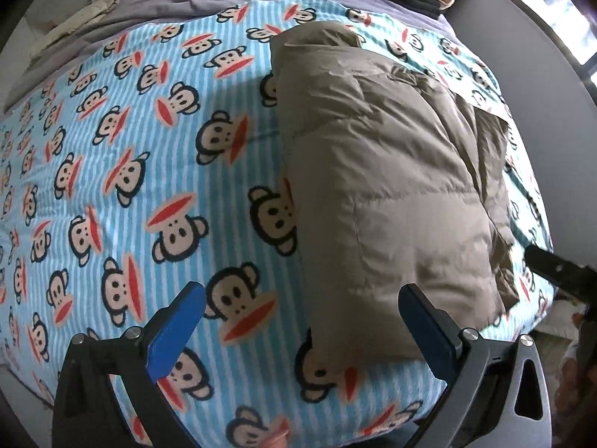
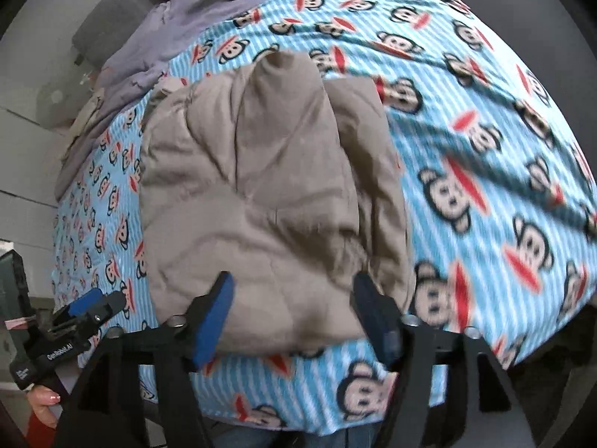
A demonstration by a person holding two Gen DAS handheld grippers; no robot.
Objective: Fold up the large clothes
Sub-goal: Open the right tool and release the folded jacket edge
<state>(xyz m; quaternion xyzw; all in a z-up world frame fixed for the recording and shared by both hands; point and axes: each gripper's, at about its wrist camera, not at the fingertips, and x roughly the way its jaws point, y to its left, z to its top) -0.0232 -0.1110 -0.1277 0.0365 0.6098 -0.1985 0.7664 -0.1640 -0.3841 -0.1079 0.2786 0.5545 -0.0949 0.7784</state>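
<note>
Lying folded, coat (image 2: 261,186) below open jaws

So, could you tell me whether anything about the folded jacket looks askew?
The beige jacket lies folded on the monkey-print blanket, but darker layers stick out unevenly along one side, so the edges aren't flush.

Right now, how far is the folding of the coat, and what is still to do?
Looks done: the beige coat lies on the monkey blanket as a compact bundle, sides folded in. In hand: nothing. The left gripper and right gripper are both open above its near end. Left: loose layers stick out along one long edge, so perhaps a final tidy or one more fold.
</note>
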